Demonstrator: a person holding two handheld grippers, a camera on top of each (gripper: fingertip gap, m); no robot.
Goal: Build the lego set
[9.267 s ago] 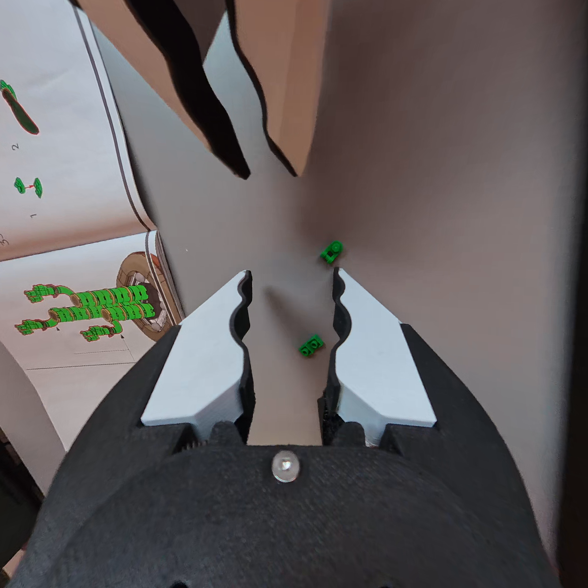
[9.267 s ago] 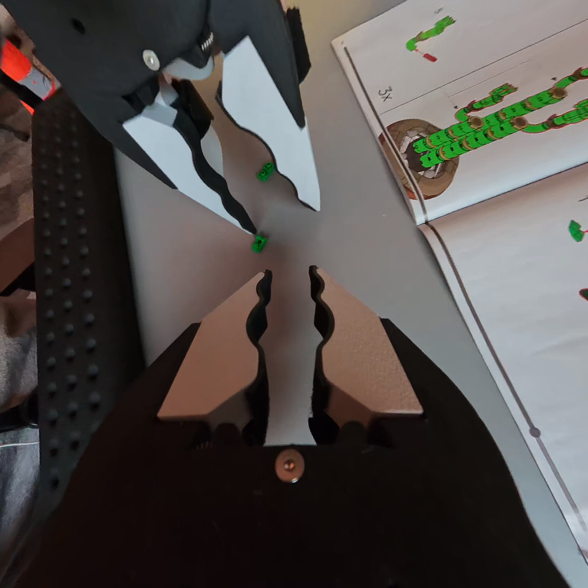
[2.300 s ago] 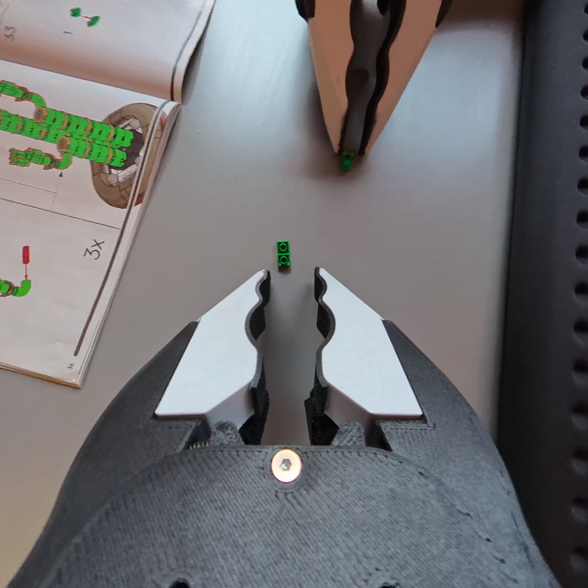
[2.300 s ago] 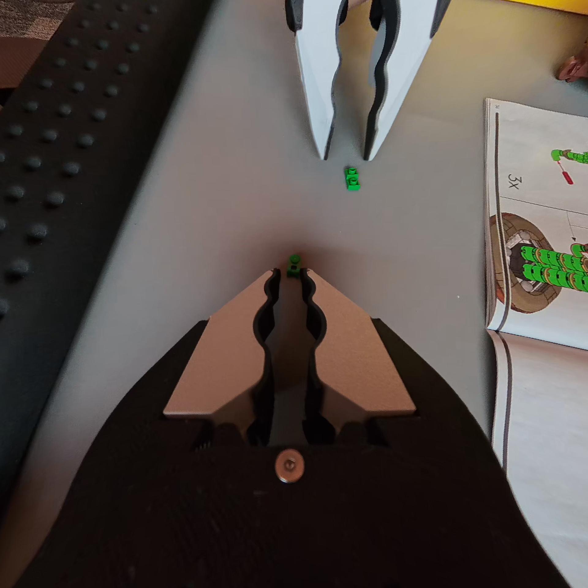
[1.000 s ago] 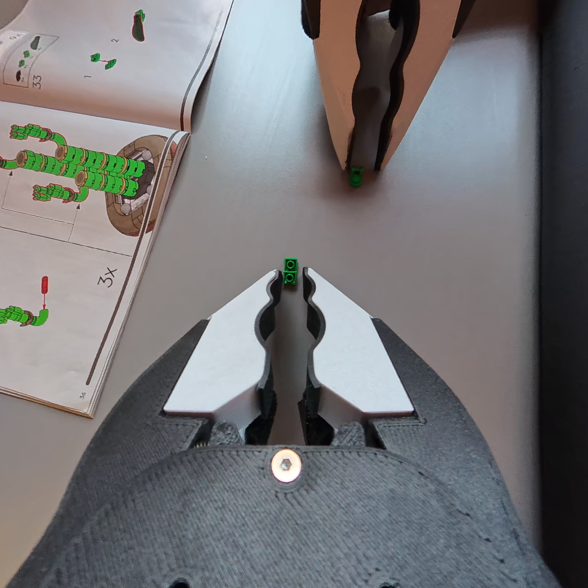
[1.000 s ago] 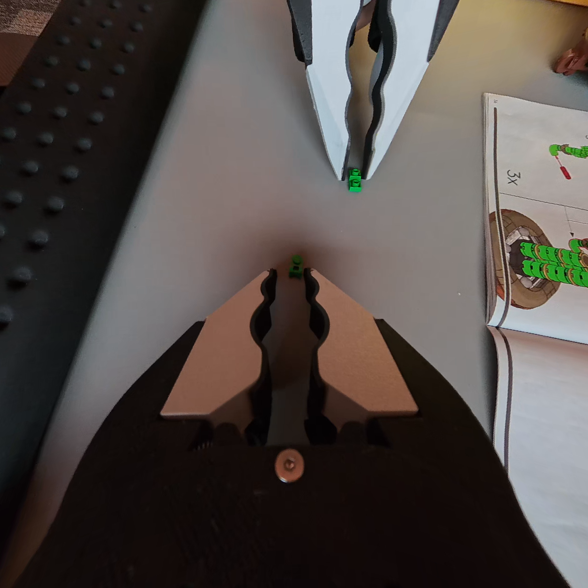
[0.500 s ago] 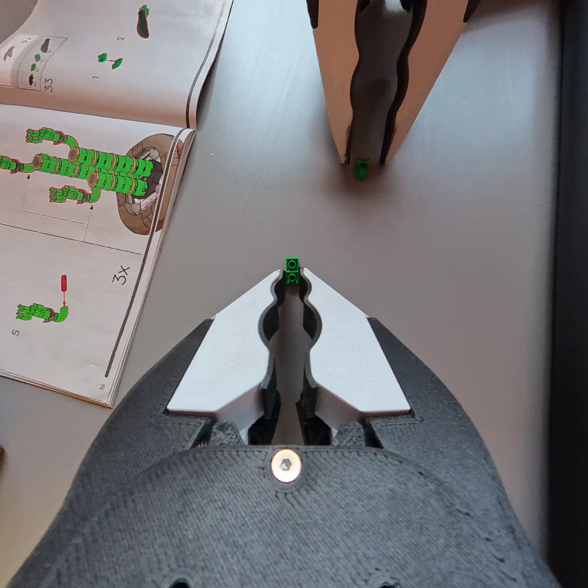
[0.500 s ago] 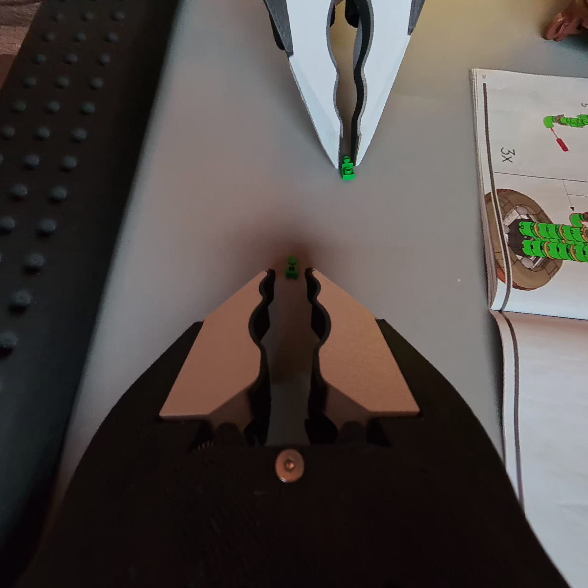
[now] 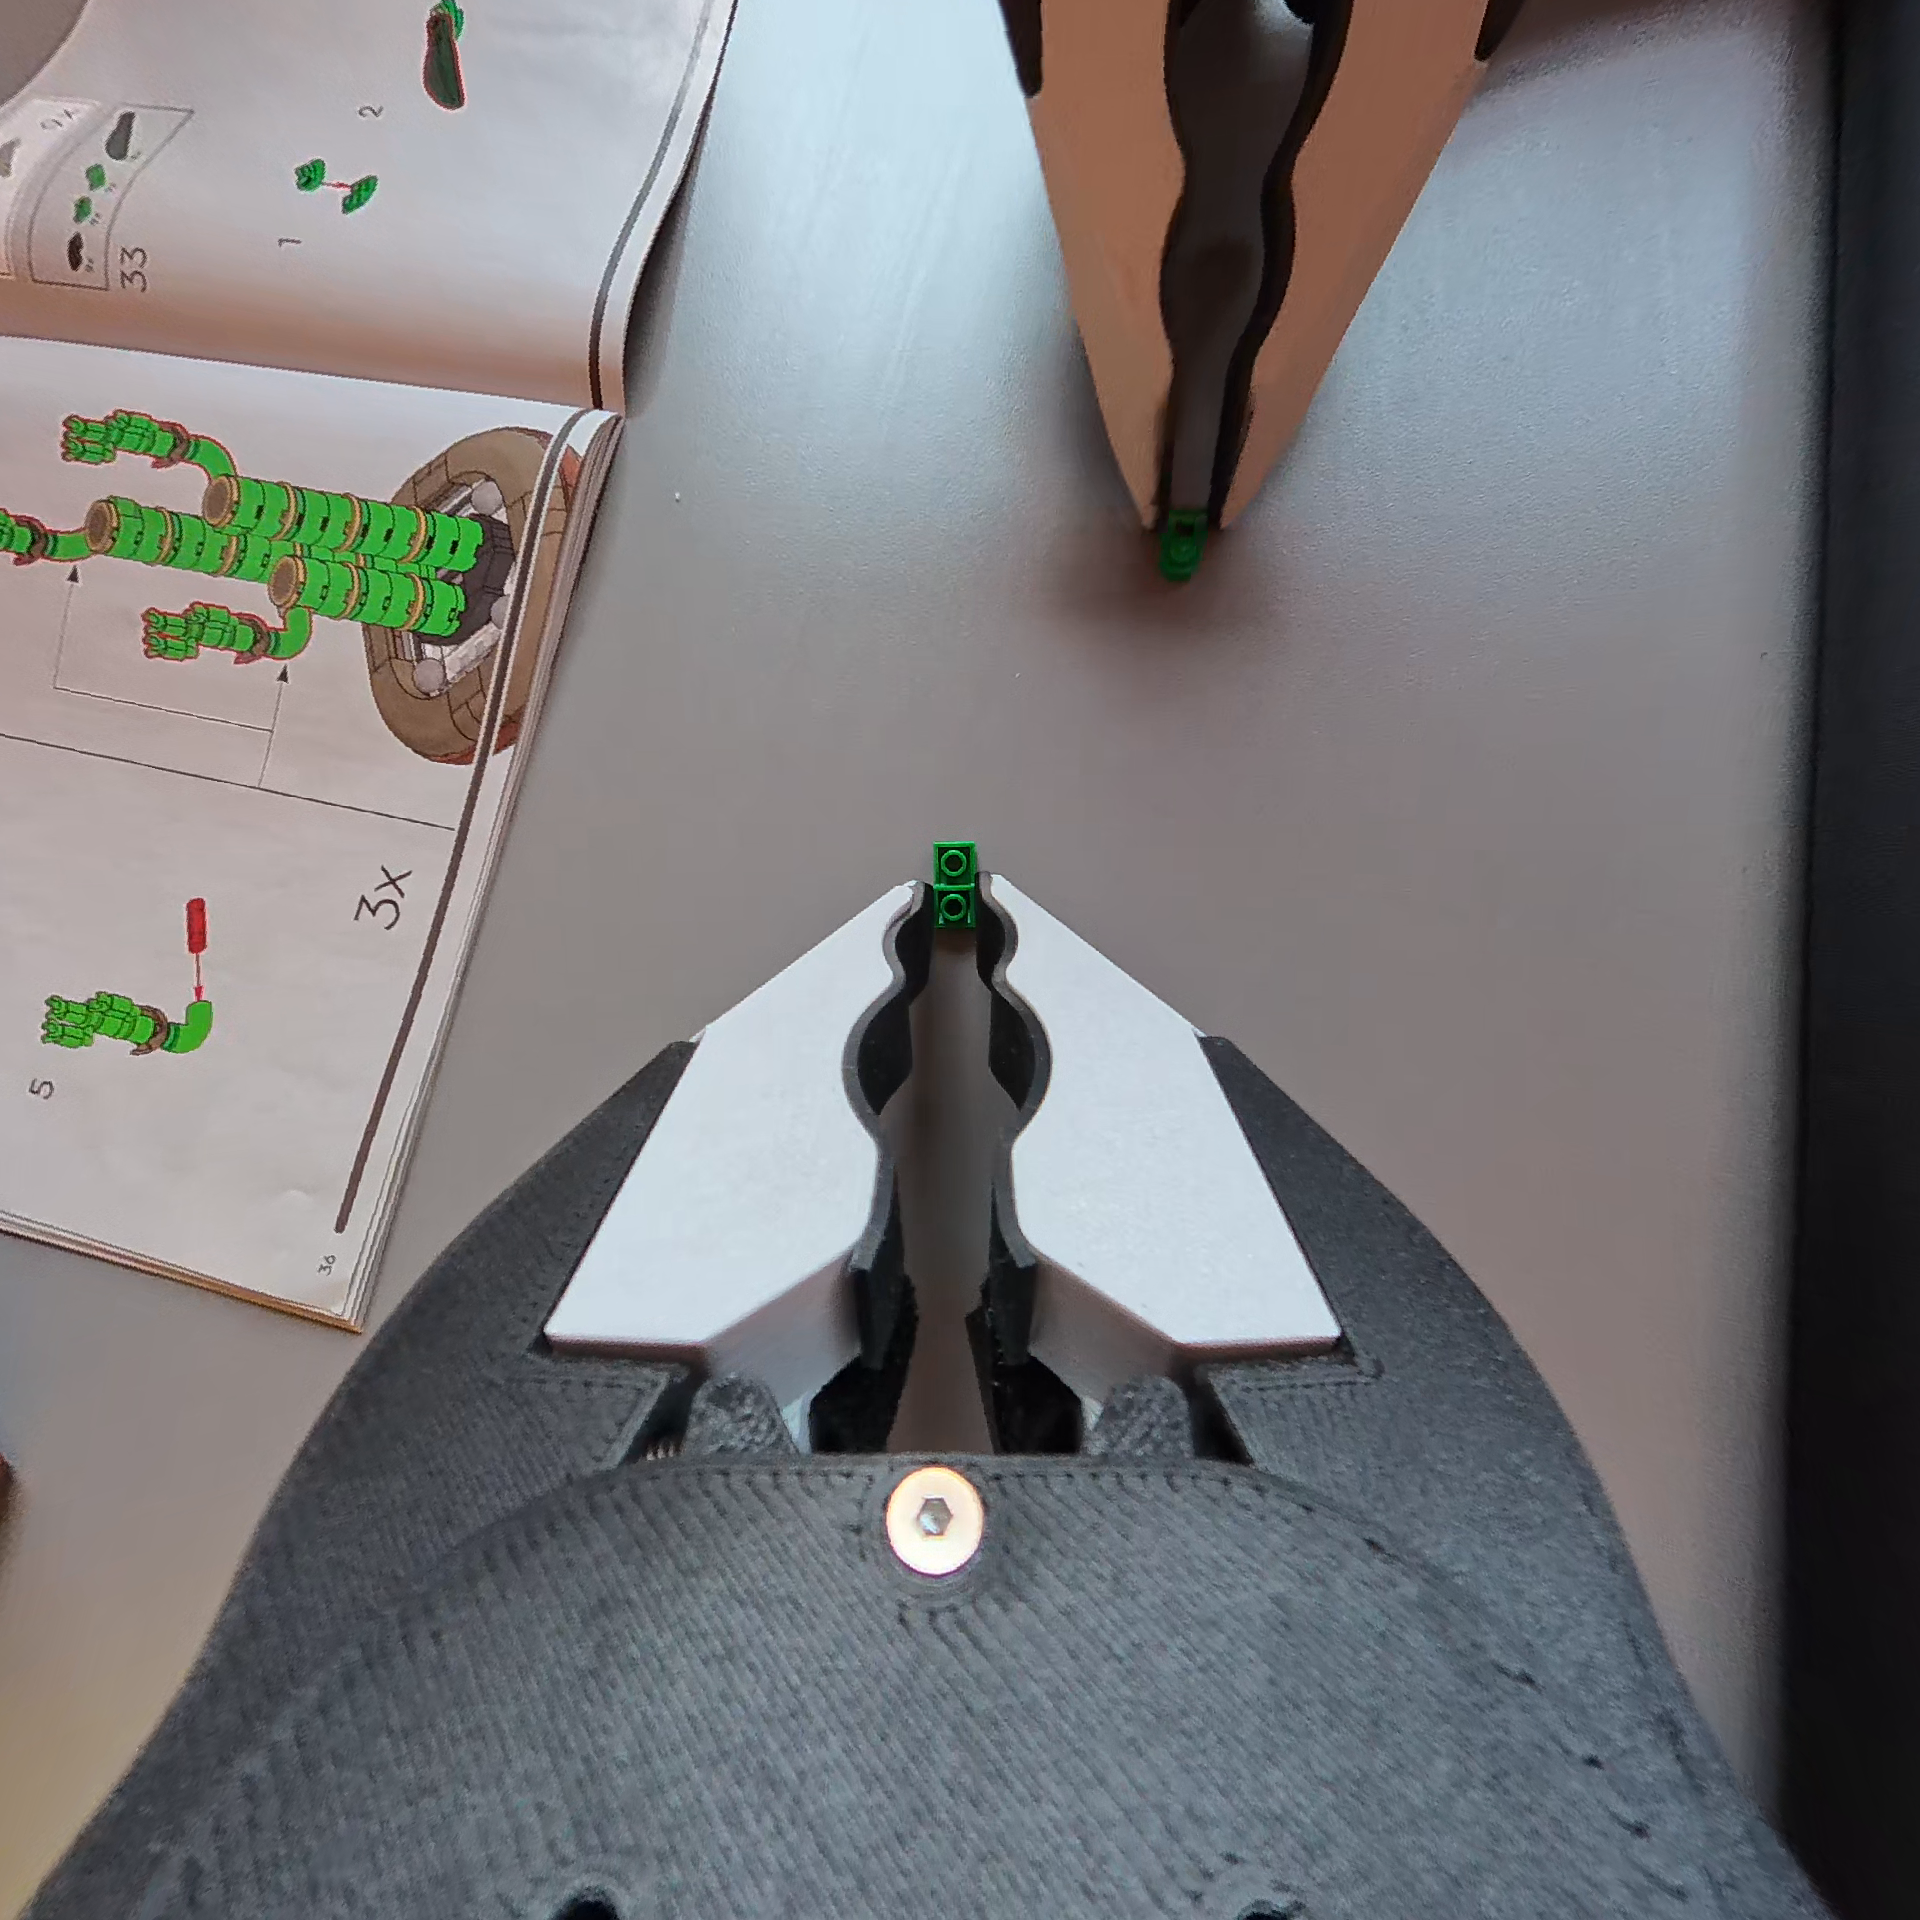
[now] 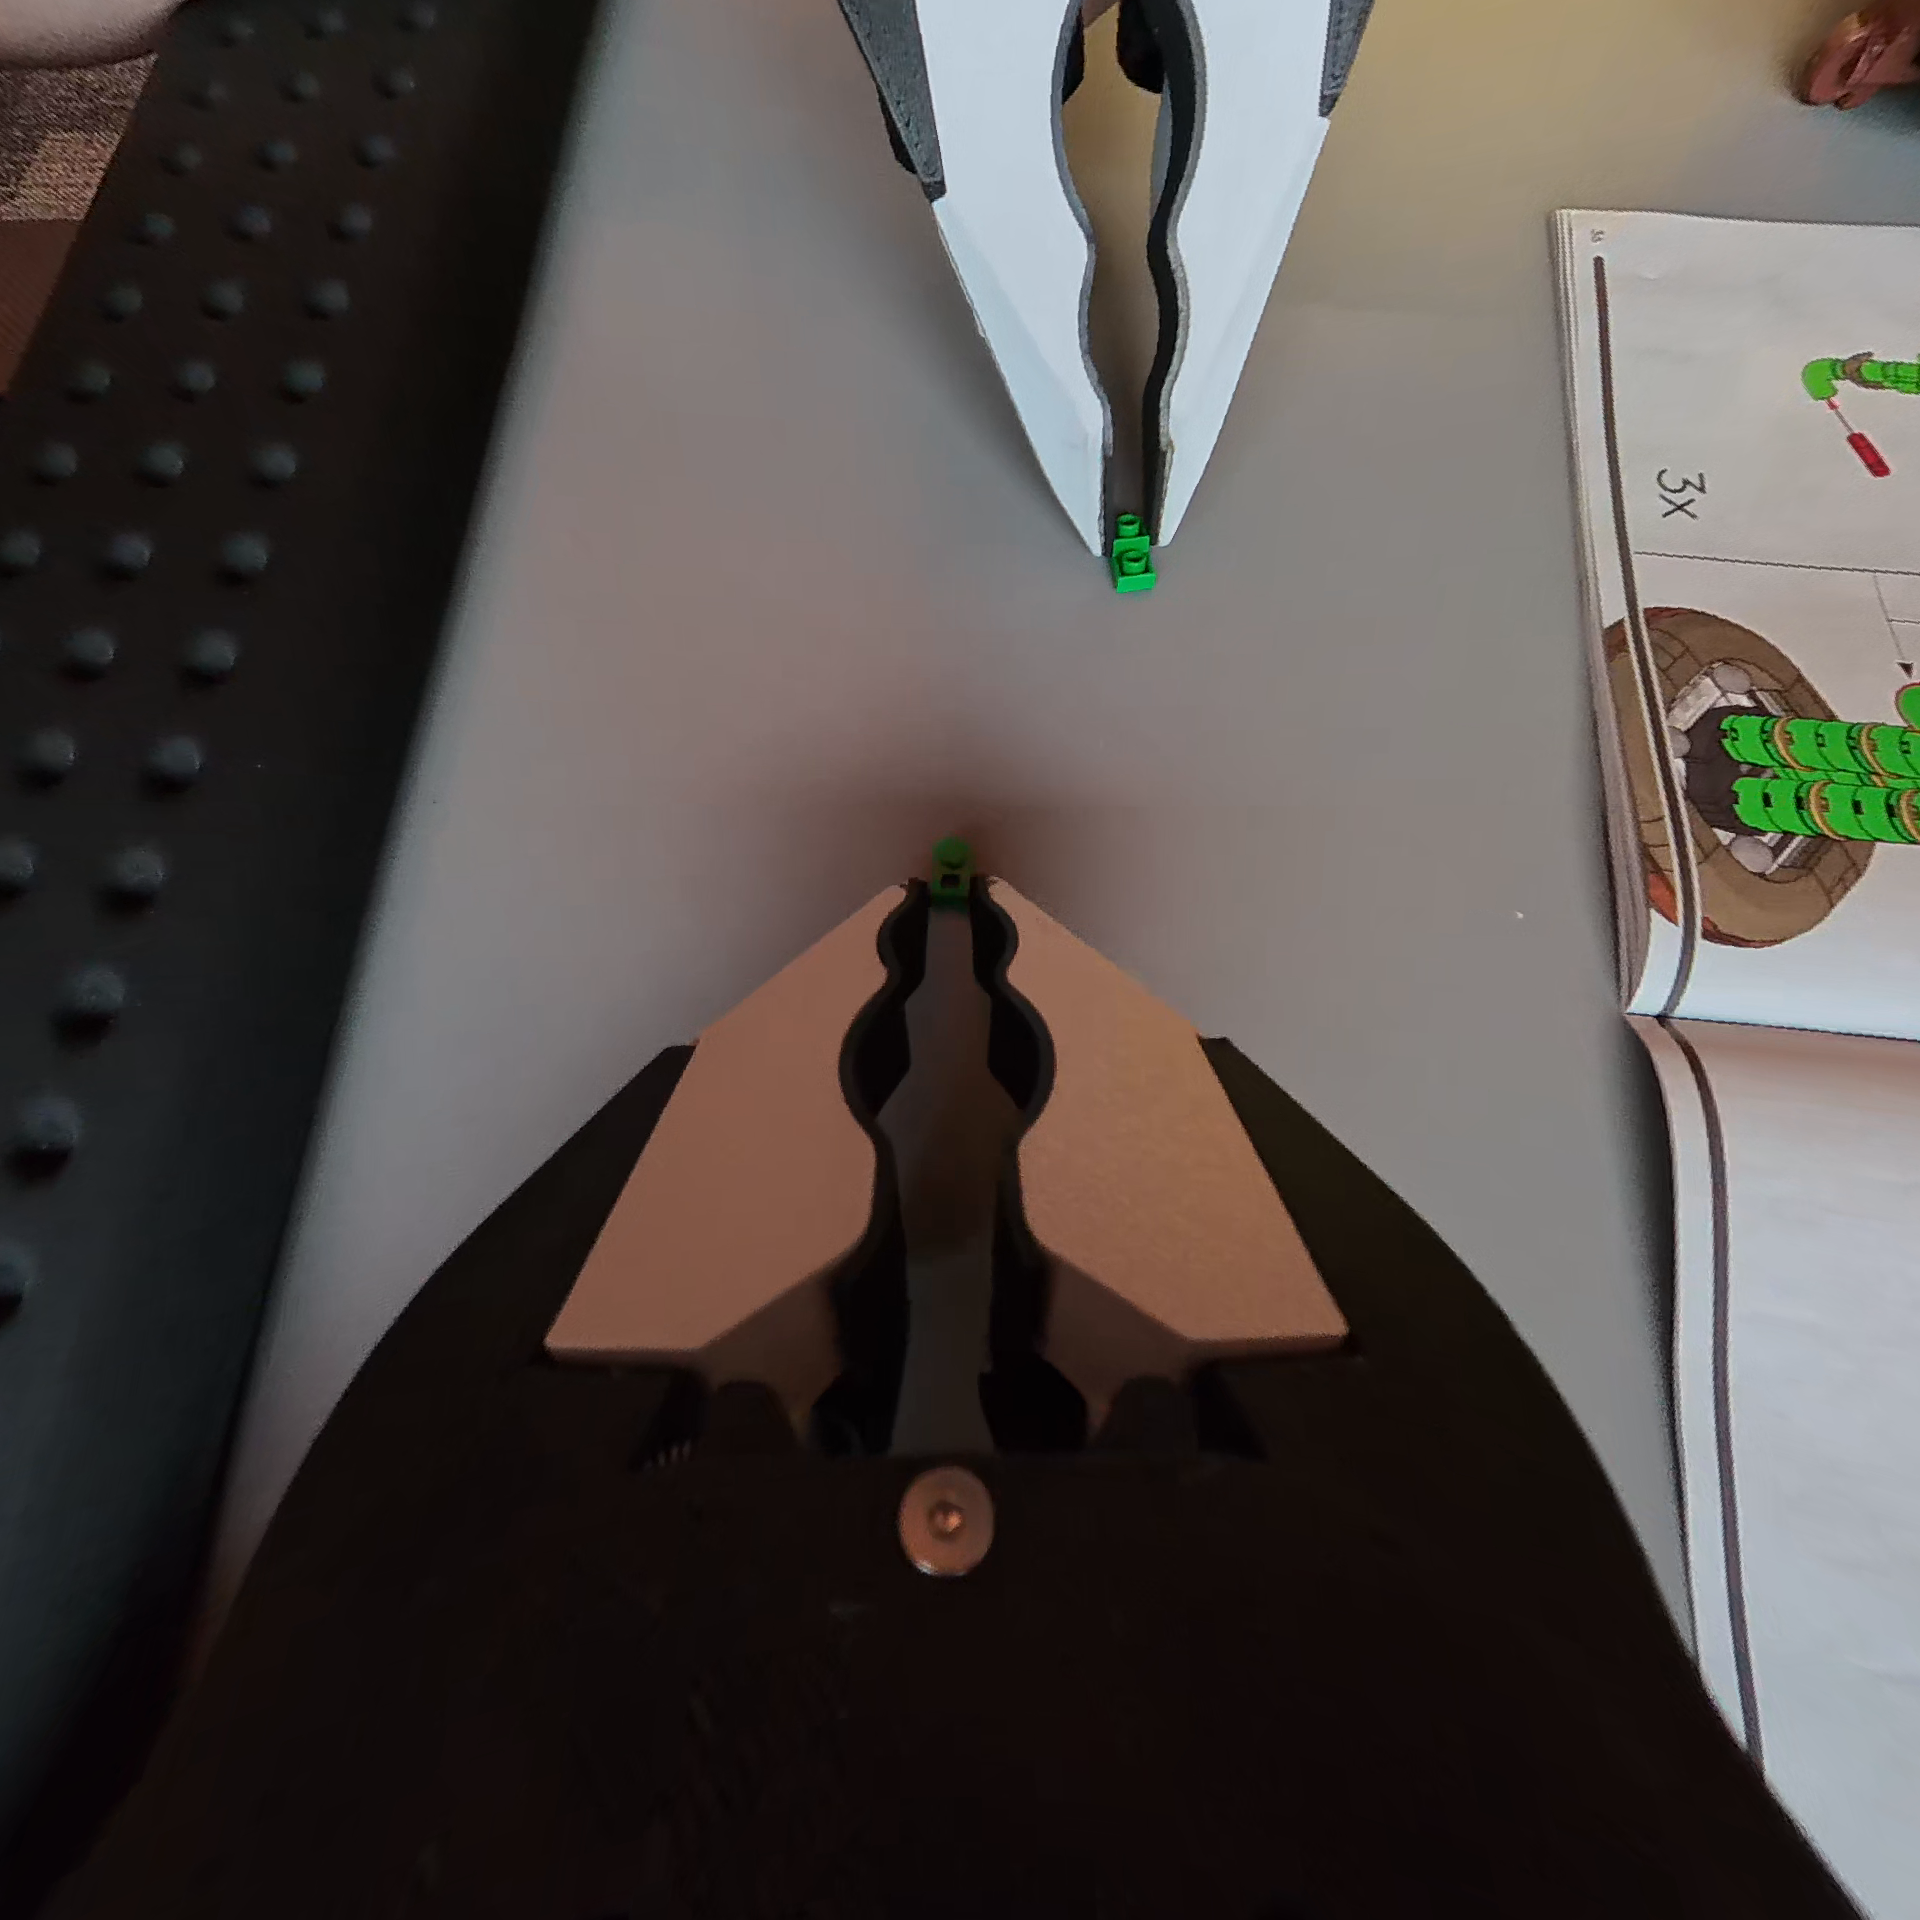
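Note:
My left gripper (image 9: 953, 896), with white fingers, is shut on a small green two-stud plate (image 9: 954, 883). Half of the plate sticks out past the tips. It also shows in the right wrist view (image 10: 1132, 561), between the white fingertips of the left gripper (image 10: 1130, 535). My right gripper (image 10: 948, 891), with tan fingers, is shut on a small green clip piece (image 10: 949, 873). That piece shows in the left wrist view (image 9: 1181, 542) at the tips of the right gripper (image 9: 1184, 516). The two grippers face each other, apart, above the grey table (image 9: 1403, 831).
An open instruction booklet (image 9: 260, 623) lies on the table to the left in the left wrist view and to the right in the right wrist view (image 10: 1787, 727). A black studded mat (image 10: 156, 623) runs along the table's edge. A brown piece (image 10: 1860, 62) lies far right. Left tips to right tips: about 8 centimeters.
My left gripper closed on the green two-stud plate that lay on the table and now holds it. My right gripper kept its hold on the clip piece. The views shifted slightly.

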